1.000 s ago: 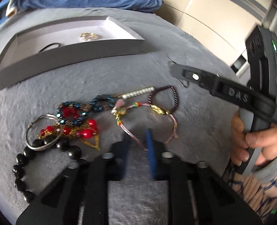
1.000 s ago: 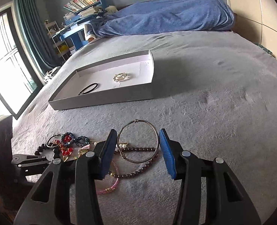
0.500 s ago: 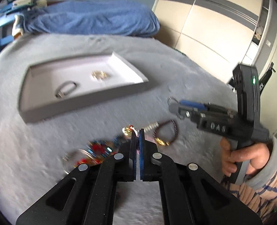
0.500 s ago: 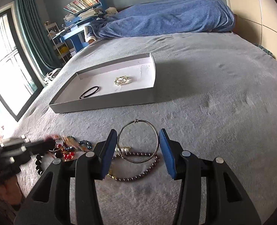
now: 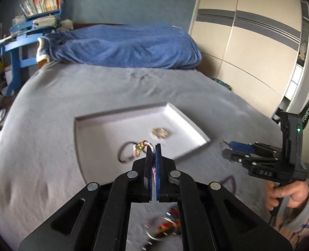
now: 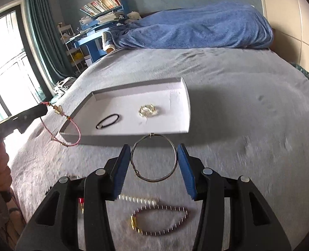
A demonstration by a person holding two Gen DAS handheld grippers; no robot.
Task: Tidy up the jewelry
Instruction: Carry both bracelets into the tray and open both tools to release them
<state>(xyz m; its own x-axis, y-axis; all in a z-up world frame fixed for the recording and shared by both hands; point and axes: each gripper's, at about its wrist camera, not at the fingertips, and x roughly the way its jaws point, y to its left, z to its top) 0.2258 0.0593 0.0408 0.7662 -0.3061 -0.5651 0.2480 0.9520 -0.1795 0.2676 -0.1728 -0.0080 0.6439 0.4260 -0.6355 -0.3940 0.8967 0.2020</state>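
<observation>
My left gripper [image 5: 153, 146] is shut on a pink cord bracelet [image 5: 140, 145] with a gold charm, held in the air in front of the shallow grey tray [image 5: 121, 115]. From the right wrist view the left gripper [image 6: 40, 109] is at the left and the pink cord bracelet [image 6: 70, 129] hangs from it beside the tray's [image 6: 187, 113] left corner. My right gripper [image 6: 153, 146] is shut on a thin wire bangle [image 6: 151, 134] spanning its blue pads, just short of the tray's near wall. The right gripper [image 5: 227, 148] shows at the right of the left wrist view.
In the tray lie a black loop [image 6: 108, 121] and a pale gold piece [image 6: 149, 110]. On the grey bed below are a dark bead bracelet [image 6: 164, 219], a pearl strand [image 6: 137, 199] and a blurred bead pile [image 5: 169, 223]. A blue blanket [image 6: 196, 29] lies at the far end.
My left gripper shut on the pink cord bracelet and lifted it off the bed towards the tray. The right gripper, still holding the bangle, moved a little closer to the tray.
</observation>
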